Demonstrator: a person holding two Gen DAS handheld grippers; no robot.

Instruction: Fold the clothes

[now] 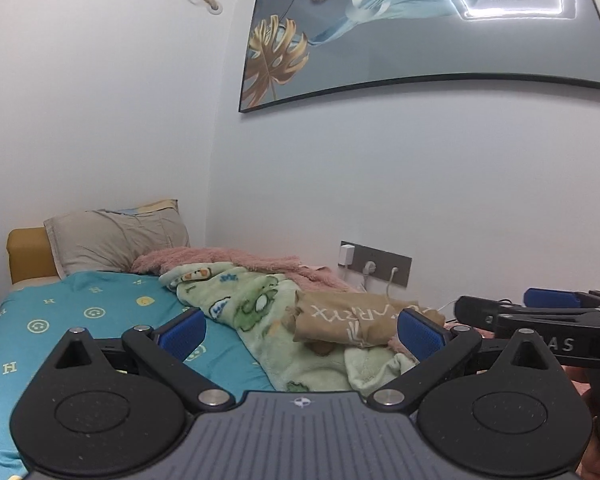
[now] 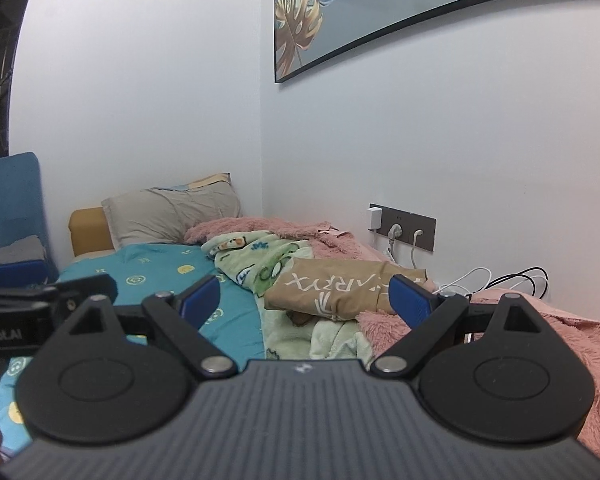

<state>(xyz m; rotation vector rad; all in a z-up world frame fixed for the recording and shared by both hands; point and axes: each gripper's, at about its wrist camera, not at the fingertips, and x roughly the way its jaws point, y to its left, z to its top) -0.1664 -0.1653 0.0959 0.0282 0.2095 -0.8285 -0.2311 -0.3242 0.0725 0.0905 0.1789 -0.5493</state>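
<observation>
A tan garment with white lettering (image 1: 352, 322) (image 2: 340, 286) lies crumpled on the bed, on top of a light green cartoon blanket (image 1: 260, 300) (image 2: 260, 264). My left gripper (image 1: 300, 332) is open, held above the bed well short of the garment, with nothing between its blue pads. My right gripper (image 2: 306, 298) is open too and empty, also short of the garment. Each gripper shows at the edge of the other's view: the right one (image 1: 540, 312) at right, the left one (image 2: 20, 288) at left.
The bed has a teal smiley-print sheet (image 1: 80, 320) (image 2: 148, 276), a pink fluffy blanket (image 1: 228, 258) (image 2: 520, 320) along the wall side, and a grey pillow (image 1: 116, 240) (image 2: 168, 212) at the head. A wall socket (image 2: 404, 226) with plugs and loose cables (image 2: 500, 280) sits behind the garment.
</observation>
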